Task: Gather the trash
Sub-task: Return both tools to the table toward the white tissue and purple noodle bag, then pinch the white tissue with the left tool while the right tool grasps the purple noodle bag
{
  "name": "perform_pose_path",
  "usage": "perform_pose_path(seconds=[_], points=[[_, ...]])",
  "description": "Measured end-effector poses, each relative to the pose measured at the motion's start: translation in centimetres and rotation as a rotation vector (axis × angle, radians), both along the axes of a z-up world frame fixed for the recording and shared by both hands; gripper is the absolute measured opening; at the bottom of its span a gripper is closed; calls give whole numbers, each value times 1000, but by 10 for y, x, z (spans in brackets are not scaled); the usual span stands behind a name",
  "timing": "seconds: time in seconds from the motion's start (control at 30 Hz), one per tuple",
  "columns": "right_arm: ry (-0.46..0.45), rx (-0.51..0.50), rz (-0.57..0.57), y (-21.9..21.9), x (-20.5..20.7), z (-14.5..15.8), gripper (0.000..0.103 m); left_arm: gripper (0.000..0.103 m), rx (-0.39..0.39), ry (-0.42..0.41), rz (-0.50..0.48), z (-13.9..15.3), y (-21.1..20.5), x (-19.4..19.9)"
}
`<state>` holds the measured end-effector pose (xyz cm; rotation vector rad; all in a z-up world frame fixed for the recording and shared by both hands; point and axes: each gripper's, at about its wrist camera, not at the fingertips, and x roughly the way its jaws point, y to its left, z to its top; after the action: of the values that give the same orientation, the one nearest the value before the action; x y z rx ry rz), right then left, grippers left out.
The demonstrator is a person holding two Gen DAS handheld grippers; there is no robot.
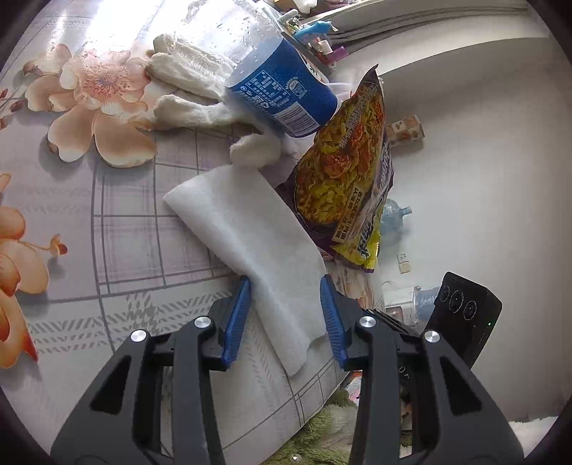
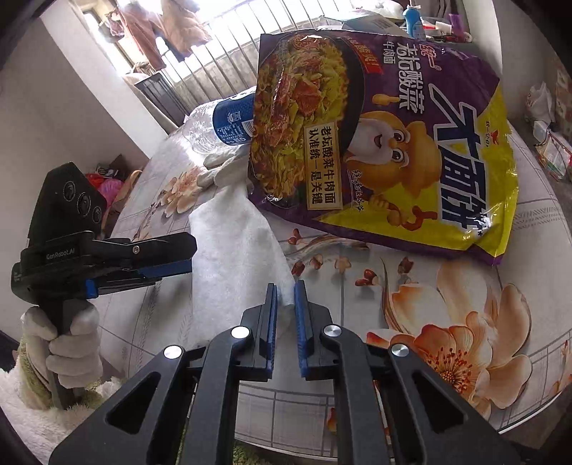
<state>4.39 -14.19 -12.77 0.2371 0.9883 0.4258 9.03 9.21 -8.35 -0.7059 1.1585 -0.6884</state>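
Note:
A white foam sheet (image 1: 250,243) lies on the flowered tablecloth (image 1: 107,250). My left gripper (image 1: 285,282) is open, with its blue fingers on either side of the sheet's near end. My right gripper (image 2: 285,289) is nearly shut, and its tips pinch a corner of the same foam sheet (image 2: 236,243). A purple and yellow noodle bag (image 2: 386,143) lies on the table beyond, also in the left wrist view (image 1: 346,171). An empty plastic bottle with a blue label (image 1: 279,89) lies on white gloves (image 1: 193,82). The left gripper shows in the right wrist view (image 2: 178,257).
The table edge runs close below both grippers, with green fuzzy fabric (image 1: 321,440) under it. The right gripper's black body (image 1: 464,314) sits at right in the left wrist view. Clutter lines the far shelf (image 2: 429,25). Water jugs (image 1: 397,214) stand on the floor.

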Motion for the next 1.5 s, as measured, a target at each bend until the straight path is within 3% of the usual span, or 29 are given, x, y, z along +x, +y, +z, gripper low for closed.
perform_pose_path(seconds=[0.07, 0.23, 0.43, 0.57, 0.63, 0.73, 0.8, 0.87, 1.13, 1.3, 1.5], points=[[13, 27, 29, 5, 2, -2, 7, 30, 0, 4, -13, -1, -6, 2], [18, 59, 116, 29, 1, -3, 6, 30, 12, 3, -26, 3, -23, 2], [-28, 36, 252, 61, -9, 2, 6, 27, 81, -18, -47, 12, -39, 3], [-55, 19, 275, 64, -14, 10, 6, 5, 126, -12, -35, 12, -39, 5], [-44, 24, 264, 53, -15, 12, 7, 3, 115, -6, -28, 12, -35, 3], [-49, 10, 212, 28, -20, 20, 20, 2, 125, -16, -16, 10, -34, 4], [-69, 22, 141, 9, -17, 28, 39, 2, 149, -35, -9, 8, -27, 2], [-87, 53, 39, -20, -13, 36, 45, 2, 175, -54, 0, 11, -26, 0], [-75, 238, -332, -126, 10, 37, 52, 2, 175, -68, 24, 22, -3, 2], [-59, 348, -415, -156, 36, 23, 57, 2, 173, -73, 21, 16, 13, -3], [-46, 432, -438, -183, 72, 9, 65, 2, 167, -75, 23, 4, 12, -4]])
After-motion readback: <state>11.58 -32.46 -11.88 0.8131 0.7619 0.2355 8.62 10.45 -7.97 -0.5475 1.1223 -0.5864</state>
